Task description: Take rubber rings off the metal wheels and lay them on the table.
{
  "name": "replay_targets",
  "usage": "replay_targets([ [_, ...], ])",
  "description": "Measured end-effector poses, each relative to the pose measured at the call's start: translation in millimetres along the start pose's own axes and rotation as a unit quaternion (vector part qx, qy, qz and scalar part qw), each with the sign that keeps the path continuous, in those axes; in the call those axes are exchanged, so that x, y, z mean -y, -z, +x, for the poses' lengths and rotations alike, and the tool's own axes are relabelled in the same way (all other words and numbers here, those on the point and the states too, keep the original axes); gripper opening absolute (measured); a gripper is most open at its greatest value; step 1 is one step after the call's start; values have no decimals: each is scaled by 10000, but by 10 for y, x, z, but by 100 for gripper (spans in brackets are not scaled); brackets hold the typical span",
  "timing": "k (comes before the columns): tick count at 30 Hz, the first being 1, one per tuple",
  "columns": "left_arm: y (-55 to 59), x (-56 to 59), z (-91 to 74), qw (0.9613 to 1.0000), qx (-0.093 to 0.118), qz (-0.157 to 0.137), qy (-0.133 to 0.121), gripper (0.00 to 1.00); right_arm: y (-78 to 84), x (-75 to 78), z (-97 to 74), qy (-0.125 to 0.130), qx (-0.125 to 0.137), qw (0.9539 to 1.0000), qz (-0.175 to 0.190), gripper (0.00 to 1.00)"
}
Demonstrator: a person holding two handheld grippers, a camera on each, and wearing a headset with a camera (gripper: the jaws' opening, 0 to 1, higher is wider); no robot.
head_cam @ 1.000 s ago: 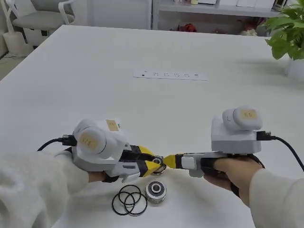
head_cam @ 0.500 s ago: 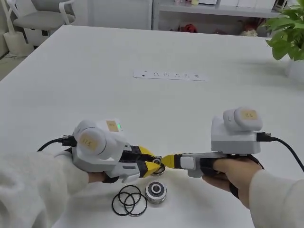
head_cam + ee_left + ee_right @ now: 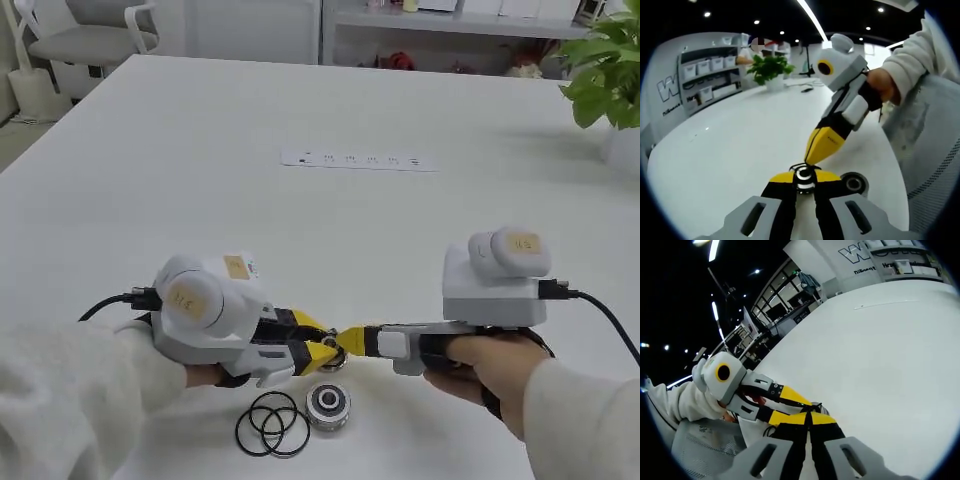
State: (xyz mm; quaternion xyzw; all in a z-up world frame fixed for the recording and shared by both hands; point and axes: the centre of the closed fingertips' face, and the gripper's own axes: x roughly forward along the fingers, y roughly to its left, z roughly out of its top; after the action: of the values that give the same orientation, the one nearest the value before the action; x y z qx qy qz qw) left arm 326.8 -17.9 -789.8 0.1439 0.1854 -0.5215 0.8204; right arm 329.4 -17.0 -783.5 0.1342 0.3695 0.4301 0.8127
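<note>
A metal wheel (image 3: 804, 180) is clamped between the jaws of the left gripper (image 3: 322, 352). Its rubber ring (image 3: 798, 165) is pinched by the right gripper (image 3: 352, 340). Just beside the left gripper, a second wheel (image 3: 328, 401) and loose rings (image 3: 272, 422) are laid on the counter (image 3: 300, 220).

Two metal wheels: a wheel (image 3: 328, 402) on the desk (image 3: 200, 180) and a held wheel (image 3: 804, 179). Three rubber rings (image 3: 272, 422) lie loose, as near as I can count. Two tools: left tool (image 3: 322, 350), right tool (image 3: 350, 340). One power strip (image 3: 357, 159). One potted plant (image 3: 603, 70).
</note>
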Motion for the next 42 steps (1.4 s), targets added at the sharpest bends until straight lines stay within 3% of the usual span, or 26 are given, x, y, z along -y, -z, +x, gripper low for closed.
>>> replay_targets([
  [7,0,1,-1,10000,13,-2,1,13,-5,-48,3,-120,13,9999,-18,0],
  [8,0,1,-1,10000,17,-3,2,13,-88,-132,16,-327,250,9991,59,0],
  [9,0,0,-2,10000,18,-3,1,13,-130,-155,1,-333,302,9988,212,0],
  [11,0,0,-2,10000,25,-11,-2,13,-102,-107,-10,-147,171,9997,-83,0],
  [15,0,1,0,10000,34,-15,-7,13,-92,-101,-10,-189,208,9996,45,0],
  [23,-5,-1,-5,9998,127,-125,-20,14,-25,48,-23,116,62,9999,89,0],
  [30,-12,3,0,10000,59,13,-11,14,-3,45,-22,94,-6,9999,72,0],
  [42,-49,-7,-67,9993,-222,279,54,13,-100,-10,-84,-10,123,9999,109,0],
])
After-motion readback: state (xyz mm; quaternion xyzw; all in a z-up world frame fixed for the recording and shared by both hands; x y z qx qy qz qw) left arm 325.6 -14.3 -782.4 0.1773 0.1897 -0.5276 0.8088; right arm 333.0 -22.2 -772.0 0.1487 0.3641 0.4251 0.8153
